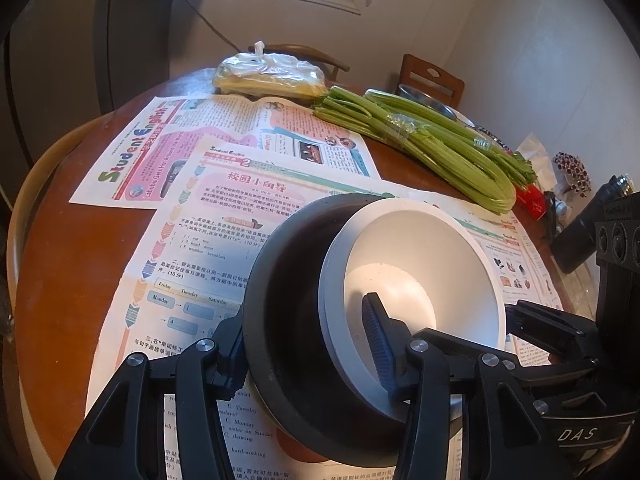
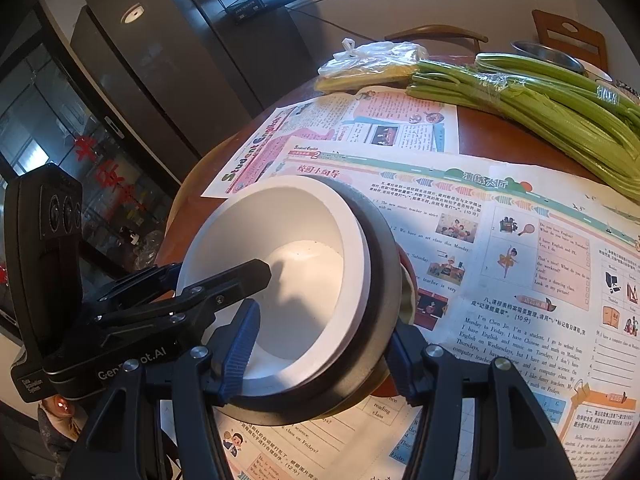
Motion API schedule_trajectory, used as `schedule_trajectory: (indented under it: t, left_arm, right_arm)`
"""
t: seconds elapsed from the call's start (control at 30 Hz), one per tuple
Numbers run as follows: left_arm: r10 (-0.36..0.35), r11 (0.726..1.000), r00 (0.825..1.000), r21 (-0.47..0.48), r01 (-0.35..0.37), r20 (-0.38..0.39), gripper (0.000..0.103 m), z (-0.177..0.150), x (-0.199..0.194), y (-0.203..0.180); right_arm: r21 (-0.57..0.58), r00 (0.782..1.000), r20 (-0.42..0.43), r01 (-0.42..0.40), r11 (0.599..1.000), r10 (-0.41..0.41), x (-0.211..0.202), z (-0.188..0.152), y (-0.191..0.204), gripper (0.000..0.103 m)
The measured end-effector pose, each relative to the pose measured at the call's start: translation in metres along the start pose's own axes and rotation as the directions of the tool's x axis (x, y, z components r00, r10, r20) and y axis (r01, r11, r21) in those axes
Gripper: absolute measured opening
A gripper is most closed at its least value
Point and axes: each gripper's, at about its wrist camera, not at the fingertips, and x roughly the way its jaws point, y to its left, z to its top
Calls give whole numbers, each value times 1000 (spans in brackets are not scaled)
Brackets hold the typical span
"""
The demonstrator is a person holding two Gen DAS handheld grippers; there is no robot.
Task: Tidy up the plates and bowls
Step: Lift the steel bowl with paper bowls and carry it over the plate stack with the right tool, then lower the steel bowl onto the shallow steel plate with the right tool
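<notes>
A white bowl [image 1: 420,276] sits nested inside a dark grey bowl [image 1: 288,292], and the pair is held tilted above the newspapers. My left gripper [image 1: 308,352] is shut on the stacked rims, one finger [image 1: 380,344] inside the white bowl and one outside the dark bowl. My right gripper [image 2: 320,356] is shut on the opposite rim of the same stack, its blue-padded finger [image 2: 240,348] inside the white bowl [image 2: 296,280] and the other outside the dark bowl [image 2: 380,280]. Each gripper shows in the other's view.
Newspapers [image 1: 224,184] cover the round wooden table [image 1: 60,280]. Celery bunches [image 1: 432,140] and a plastic bag of food [image 1: 268,76] lie at the far side. A metal bowl [image 1: 428,100], a dark bottle [image 1: 588,224] and wooden chairs [image 1: 432,76] are at the right and back.
</notes>
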Motion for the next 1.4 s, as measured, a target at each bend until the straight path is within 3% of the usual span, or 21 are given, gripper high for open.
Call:
schedule_trajectory:
  t: [0.6, 0.87, 0.93, 1.0, 1.13, 1.3, 1.4]
  left_arm:
    - [-20, 999, 1000, -27, 20, 8, 52, -7, -17, 7]
    - [65, 997, 996, -45, -62, 67, 53, -7, -35, 6]
    - [110, 994, 987, -37, -107, 118, 53, -11, -48, 3]
    - [211, 976, 957, 8, -217, 200, 53, -19, -63, -8]
    - [283, 955, 927, 12, -295, 247, 54, -41, -81, -19]
    - [306, 946, 914, 25, -324, 264, 60, -82, -101, -38]
    - [291, 952, 922, 17, -305, 257, 63, -103, -110, -48]
  right_arm:
    - [1, 999, 30, 42, 999, -42, -11, -1, 6, 59]
    - [-38, 983, 160, 96, 995, -89, -47, 0, 11, 59]
    - [-48, 977, 189, 105, 993, -94, -58, -5, 11, 59]
    - [-66, 968, 228, 119, 991, -101, -71, -14, 13, 59]
    - [-102, 948, 285, 174, 979, -139, -91, -40, 16, 60]
    - [-110, 933, 303, 235, 966, -193, -107, -80, 13, 60]
    - [-95, 928, 304, 253, 963, -214, -117, -102, 10, 60]
